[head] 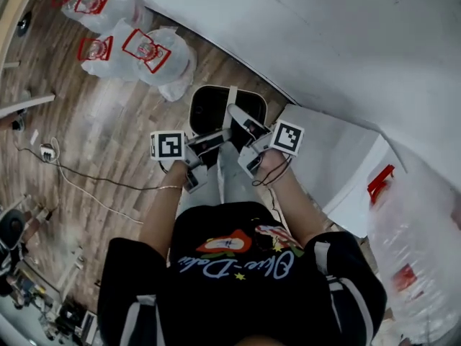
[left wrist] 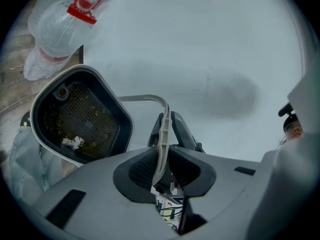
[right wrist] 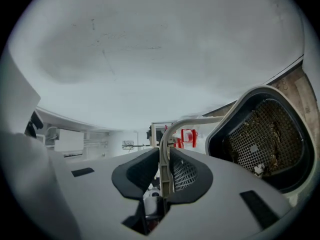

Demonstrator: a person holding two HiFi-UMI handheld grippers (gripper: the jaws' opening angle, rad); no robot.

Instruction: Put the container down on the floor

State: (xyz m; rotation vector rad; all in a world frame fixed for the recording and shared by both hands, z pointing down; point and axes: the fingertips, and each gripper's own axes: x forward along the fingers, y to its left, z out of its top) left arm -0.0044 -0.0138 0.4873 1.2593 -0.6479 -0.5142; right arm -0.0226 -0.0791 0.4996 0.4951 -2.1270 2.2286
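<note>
The container (head: 216,105) is a dark bin with a pale rim and a mesh bottom, seen from above near the white wall. Its pale bail handle (head: 232,101) arches over it. My left gripper (head: 213,141) and right gripper (head: 240,119) meet at that handle from either side. In the left gripper view the handle (left wrist: 161,144) is pinched between the pads of the left gripper (left wrist: 162,156), and the bin (left wrist: 80,116) hangs to the left. The right gripper (right wrist: 164,171) is likewise shut on the handle (right wrist: 172,129), with the bin (right wrist: 265,139) at right. I cannot tell if the bin touches the floor.
Clear plastic bags (head: 137,49) with red print lie on the wood floor (head: 108,135) at the upper left. A white box (head: 338,164) stands along the wall at right, with another bag (head: 418,251) beside it. A thin cable (head: 79,175) runs over the floor at left.
</note>
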